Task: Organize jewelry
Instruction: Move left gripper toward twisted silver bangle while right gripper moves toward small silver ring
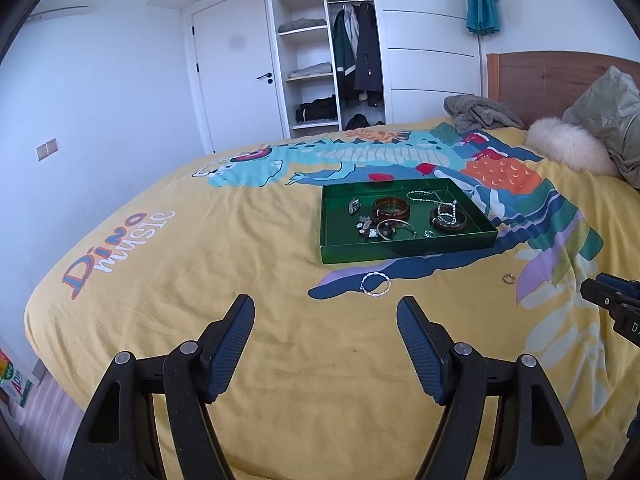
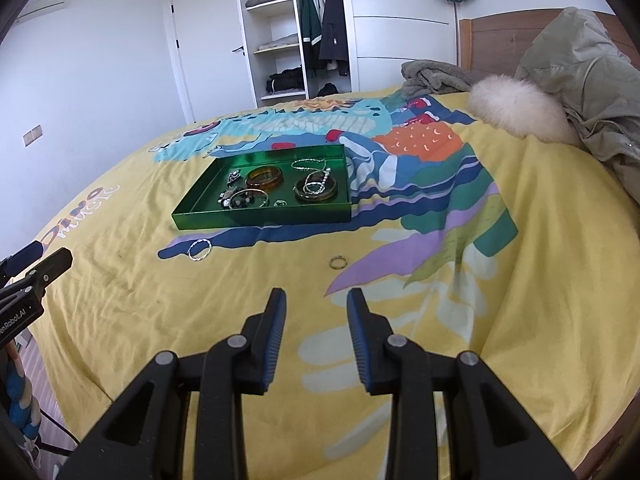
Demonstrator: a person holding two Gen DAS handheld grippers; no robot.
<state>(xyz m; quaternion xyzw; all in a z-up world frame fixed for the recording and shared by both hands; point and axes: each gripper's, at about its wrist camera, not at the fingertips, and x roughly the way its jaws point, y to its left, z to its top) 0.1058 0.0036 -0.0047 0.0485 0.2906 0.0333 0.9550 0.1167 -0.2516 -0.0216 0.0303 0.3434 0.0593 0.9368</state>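
Observation:
A green tray point(image 1: 404, 249) point(image 2: 260, 218) lies on the yellow bedspread and holds several bangles, a silver chain and small pieces. A silver twisted bracelet point(image 1: 375, 283) point(image 2: 199, 249) lies on the bedspread just in front of the tray. A small gold ring point(image 1: 508, 278) point(image 2: 337, 262) lies further right. My left gripper point(image 1: 326, 312) is open and empty, a little short of the bracelet. My right gripper point(image 2: 316, 300) is open and empty, just short of the ring.
A grey blanket point(image 1: 480, 114), a cream fur cushion point(image 2: 520, 114) and an olive jacket point(image 2: 592, 92) lie by the wooden headboard point(image 1: 552, 76). An open wardrobe point(image 1: 328, 48) and a white door point(image 1: 236, 72) stand behind the bed.

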